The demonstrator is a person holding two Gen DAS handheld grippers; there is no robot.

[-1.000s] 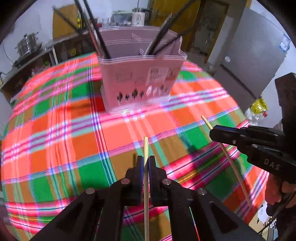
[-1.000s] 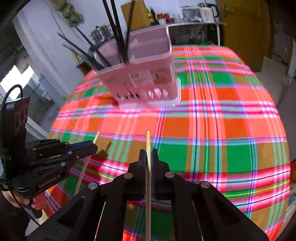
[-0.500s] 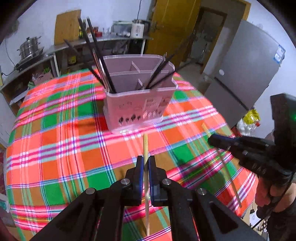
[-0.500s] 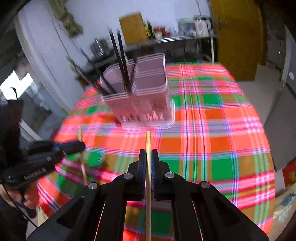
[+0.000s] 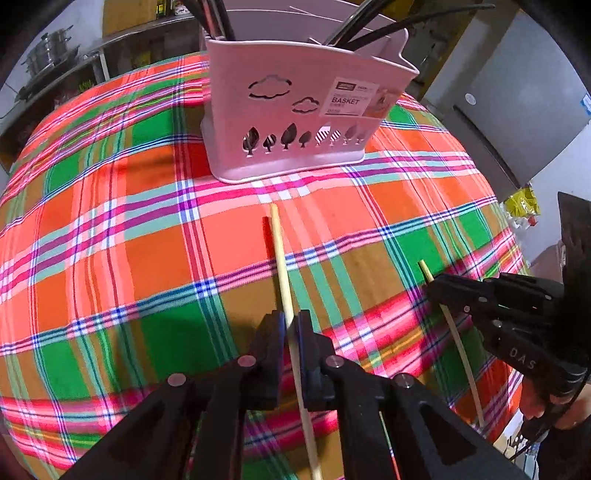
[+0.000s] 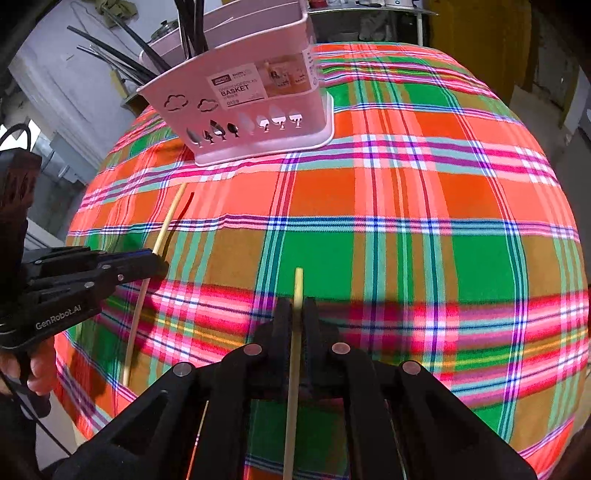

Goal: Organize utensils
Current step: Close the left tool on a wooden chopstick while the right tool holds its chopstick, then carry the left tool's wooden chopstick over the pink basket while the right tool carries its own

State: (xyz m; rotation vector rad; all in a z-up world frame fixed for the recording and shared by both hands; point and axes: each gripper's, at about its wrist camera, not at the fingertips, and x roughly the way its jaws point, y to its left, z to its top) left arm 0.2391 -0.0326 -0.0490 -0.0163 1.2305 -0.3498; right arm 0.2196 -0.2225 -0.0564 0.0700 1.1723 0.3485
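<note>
Over the near half of the tabletop (image 5: 122, 221), both my claws hold a wooden chopstick apiece. Left claw (image 5: 290, 325): clenched on the left chopstick (image 5: 282, 266), which runs forward between the jaws, tip aimed at the basket (image 5: 295, 110) and casting a thin shadow on the cloth just beside it. Right claw (image 6: 295, 314): clamped on the right chopstick (image 6: 297, 288), only a short tip showing past the jaws, the shaft running back under the claw.

Seen from the right wrist view, the left claw (image 6: 155, 264) sits off to the left, near the cloth's edge, its chopstick (image 6: 168, 221) slanting up toward the basket (image 6: 251, 110). From the left wrist view, the right claw (image 5: 432, 288) is off to the right, close to the tabletop's right edge, well apart from my left one.

The pink basket stands upright at the far side, black chopsticks (image 5: 388, 26) leaning in its compartments. Bare plaid cloth lies between both wooden tips and the basket's base. A grey fridge (image 5: 517, 110) stands beyond the right edge.
</note>
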